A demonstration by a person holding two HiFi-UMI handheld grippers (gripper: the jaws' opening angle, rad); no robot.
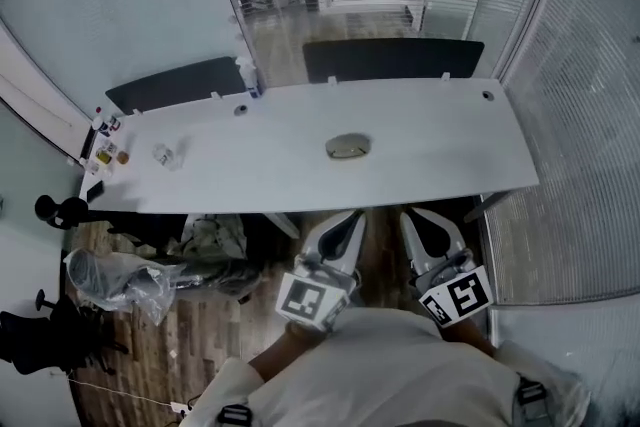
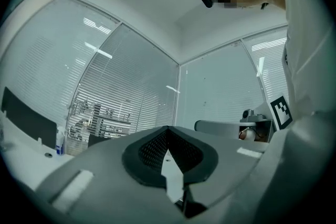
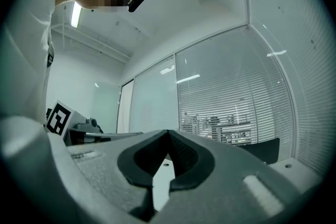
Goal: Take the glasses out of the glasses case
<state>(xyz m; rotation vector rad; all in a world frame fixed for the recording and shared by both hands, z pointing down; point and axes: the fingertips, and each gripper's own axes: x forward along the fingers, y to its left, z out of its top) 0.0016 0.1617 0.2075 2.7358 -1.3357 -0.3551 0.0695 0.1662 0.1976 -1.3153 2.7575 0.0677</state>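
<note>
The oval glasses case (image 1: 347, 146) lies near the middle of the white table (image 1: 450, 145). At six o'clock from it, short of the table's near edge, the left gripper (image 1: 348, 221) and right gripper (image 1: 422, 219) point toward twelve. Both have their jaws pressed together, holding nothing. A spray bottle (image 1: 247, 75) stands at eleven o'clock from the case.

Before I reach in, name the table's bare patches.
Bare: the table from the glasses case to its right end, and between the case and the clear item. Crowded: the left end, with small bottles.
</note>
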